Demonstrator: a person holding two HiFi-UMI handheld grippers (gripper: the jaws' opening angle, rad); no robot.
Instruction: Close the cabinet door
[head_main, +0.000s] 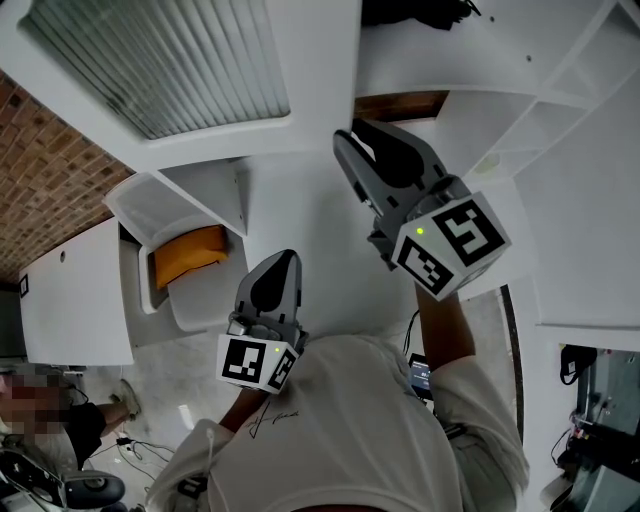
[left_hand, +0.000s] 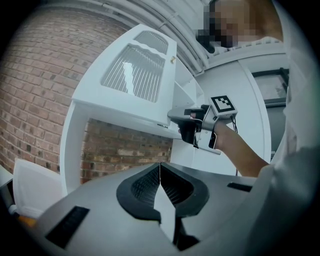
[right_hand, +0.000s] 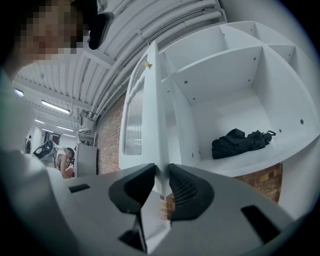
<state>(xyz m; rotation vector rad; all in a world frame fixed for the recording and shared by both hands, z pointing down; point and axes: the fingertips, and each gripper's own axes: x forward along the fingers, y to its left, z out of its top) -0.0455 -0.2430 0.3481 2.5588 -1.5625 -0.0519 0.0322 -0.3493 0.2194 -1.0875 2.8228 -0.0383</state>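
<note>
Since the cabinet door (right_hand: 132, 115) stands swung well out from its frame, the person has set the right gripper (right_hand: 161, 176) on its free edge. The two jaws are drawn in onto the white panel edge that runs up between them, so the door can be led round by that pinch rather than shoved. From the left gripper view the same hold shows at the door's lower corner, about 2 o'clock of centre. The left gripper (left_hand: 160, 172) takes no part: its jaws are pressed together with nothing between them. In the head view it hangs low by the person's chest, at 7 o'clock of the right one, well apart from the door.

The open cabinet (right_hand: 235, 85) lies at 2 o'clock in the right gripper view, with a black bundle (right_hand: 240, 142) lying well back on one shelf; I judge it too deep to foul the door. A brick wall (left_hand: 35, 90) runs behind the door at 9 o'clock. At 9 o'clock of the head view a white bin (head_main: 140, 200) holds something orange (head_main: 187, 255), apart from the door. The likeliest obstacle is the gripper itself: pinched over the edge, it looks apt to meet the frame before the door seats.
</note>
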